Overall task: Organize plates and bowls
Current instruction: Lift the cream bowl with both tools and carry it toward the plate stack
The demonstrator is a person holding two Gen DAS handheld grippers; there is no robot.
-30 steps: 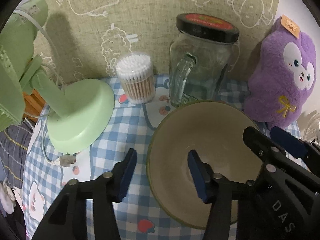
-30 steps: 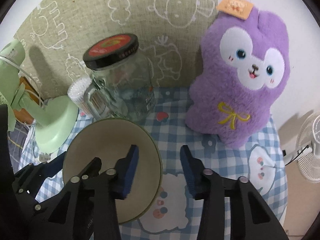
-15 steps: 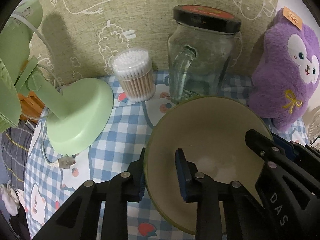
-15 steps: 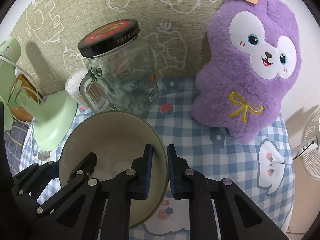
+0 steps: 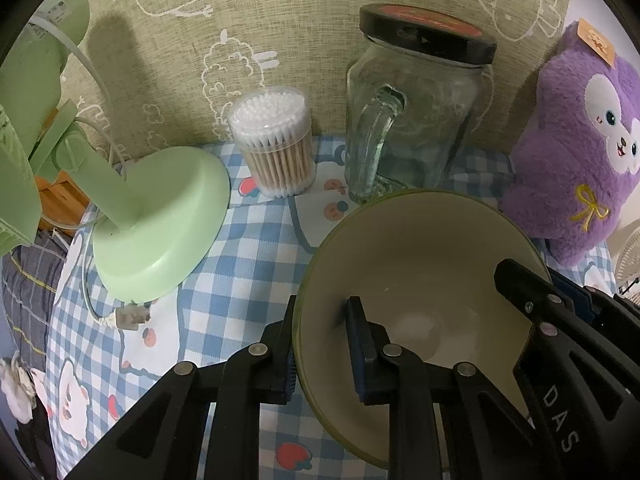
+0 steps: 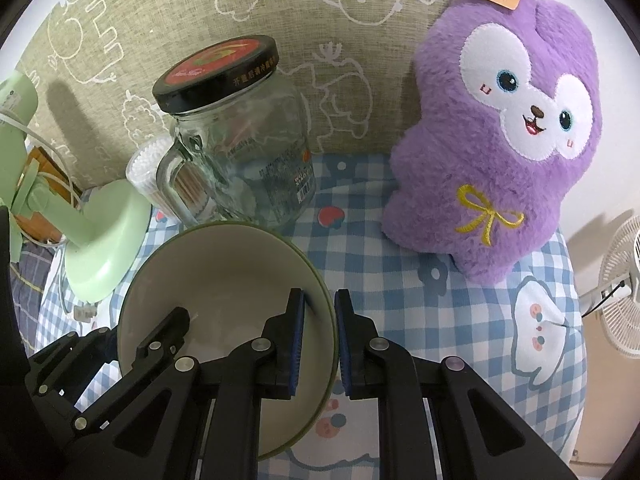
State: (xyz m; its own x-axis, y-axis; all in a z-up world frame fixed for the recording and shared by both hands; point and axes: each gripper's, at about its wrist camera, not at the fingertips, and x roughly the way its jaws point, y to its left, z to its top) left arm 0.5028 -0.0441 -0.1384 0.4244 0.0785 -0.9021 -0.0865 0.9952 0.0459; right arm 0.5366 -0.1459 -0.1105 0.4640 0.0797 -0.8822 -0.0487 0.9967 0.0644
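A cream bowl with a green rim (image 5: 420, 264) sits on the blue checked cloth, in front of the glass jar. My left gripper (image 5: 322, 320) grips its left rim, one pad outside and one inside the wall, and its jaws are still closing on it. In the right wrist view the same bowl (image 6: 224, 276) has my right gripper (image 6: 320, 312) shut on its right rim, with the wall pinched between the blue pads. Each gripper also shows at the far side of the bowl in the other's view.
Behind the bowl stand a glass jar with a black lid (image 5: 412, 120), a tub of cotton swabs (image 5: 276, 140) and a green fan base (image 5: 160, 216). A purple plush toy (image 6: 496, 152) sits at the right. A white fan (image 6: 620, 280) stands beyond the table's right edge.
Both grippers have gone from open jaws astride the bowl's rim to jaws closed on it. The bowl and the hands have barely moved.
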